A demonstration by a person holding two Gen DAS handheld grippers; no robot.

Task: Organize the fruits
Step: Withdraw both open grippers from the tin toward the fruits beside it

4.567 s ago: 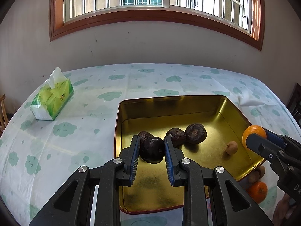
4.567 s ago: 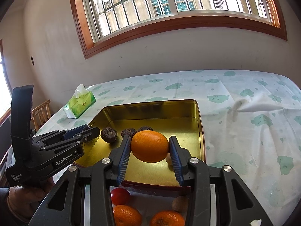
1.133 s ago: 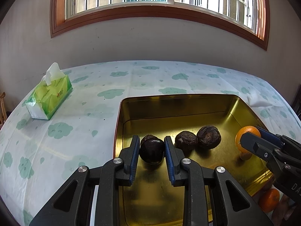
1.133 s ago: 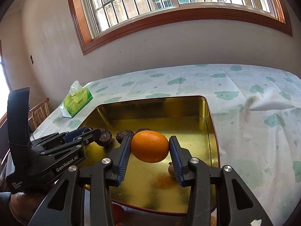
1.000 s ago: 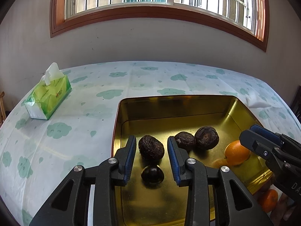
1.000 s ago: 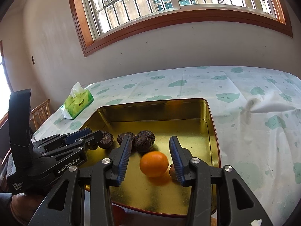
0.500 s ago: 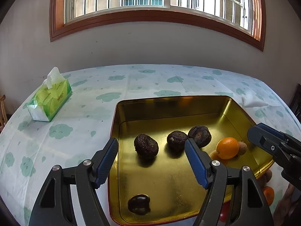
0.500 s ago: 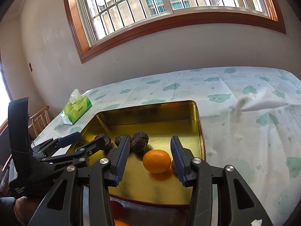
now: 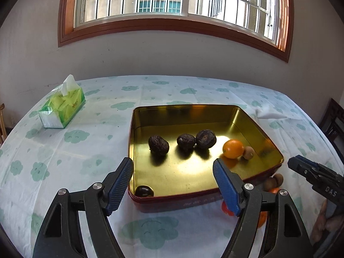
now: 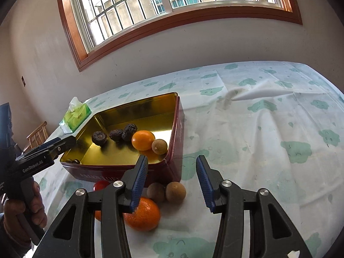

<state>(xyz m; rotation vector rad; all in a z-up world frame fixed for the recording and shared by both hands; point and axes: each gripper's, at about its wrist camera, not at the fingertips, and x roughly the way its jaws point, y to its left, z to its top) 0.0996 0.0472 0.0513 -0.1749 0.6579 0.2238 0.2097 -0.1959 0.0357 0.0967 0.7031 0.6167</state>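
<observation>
Both grippers stood empty with their jaws spread wide. The left gripper (image 9: pixel 173 185) hung over the near-left corner of the gold tin (image 9: pixel 253 126), and the right gripper (image 10: pixel 172 180) hung over the cloth-covered surface (image 10: pixel 268 150) just off the tin's near-right corner.

Inside the tin, three wrinkled dark fruits (image 9: pixel 186 142) sat in a loose row across the middle, an orange (image 9: pixel 233 148) touched a small brown fruit (image 9: pixel 248 152) towards the right wall, and a smooth dark fruit (image 9: pixel 144 191) rested against the near wall at the left corner.

Outside, close to the tin's near wall, lay what was left to sort: a large orange (image 10: pixel 143 214), two small brown fruits (image 10: pixel 169 191) side by side, a red fruit (image 10: pixel 101 186) and another orange mostly hidden behind the right gripper.

The likeliest trouble seemed to lie in that cluster:
- The brown pair touched each other and sat just beside the large orange, so wide jaws coming down on one would probably nudge a neighbour and send it rolling over the cloth.
- The large orange lay partly under the right gripper's left finger (image 10: pixel 139 180), so a straight descent could knock it rather than straddle it.
- Round fruit pinched off-centre might squirt out of the ribbed pads.
- A careless reach could clip the tin's wall and shift it, setting the loose fruit inside rolling.
- The two grippers worked close together, so they could collide
</observation>
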